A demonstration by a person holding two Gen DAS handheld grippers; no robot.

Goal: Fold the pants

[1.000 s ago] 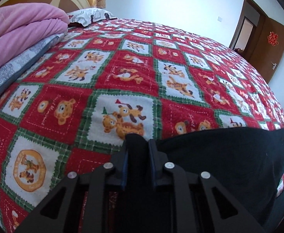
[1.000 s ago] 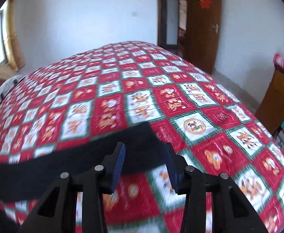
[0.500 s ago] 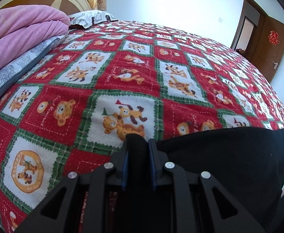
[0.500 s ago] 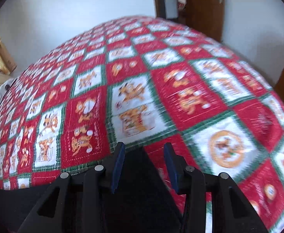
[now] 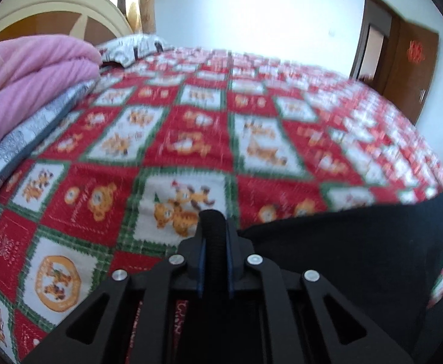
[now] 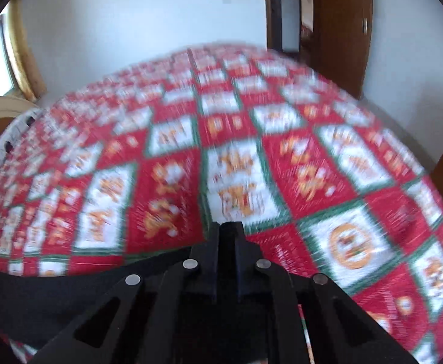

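The bed (image 5: 191,139) is covered by a red, white and green patchwork quilt printed with cartoon animals, and the quilt is seen in both wrist views, blurred in places. In the left wrist view, a folded pink blanket (image 5: 24,82) is stacked on a grey patterned cover (image 5: 18,139) along the bed's left edge, with a patterned pillow (image 5: 130,50) behind it near the cream headboard (image 5: 54,12). A white wall (image 5: 251,9) stands beyond the far edge of the bed, and a brown door (image 5: 403,57) with a red ornament is seen toward the far right corner. The same door (image 6: 336,21) is seen in the right wrist view, past the bed's far edge.

The black pants (image 5: 342,248) are spread along the bed's near edge, stretched between the two claws. The left claw (image 5: 214,236) is pressed onto a ribbed band of the pants, which is pinched between its fingers. The right claw (image 6: 227,242) is pressed together at the other end of the pants (image 6: 54,297); cloth reaches up to its fingers, though the grip itself is hidden.

Most of the quilt between the pants and the far edge is seen uncovered, with only the blanket stack at the left edge.
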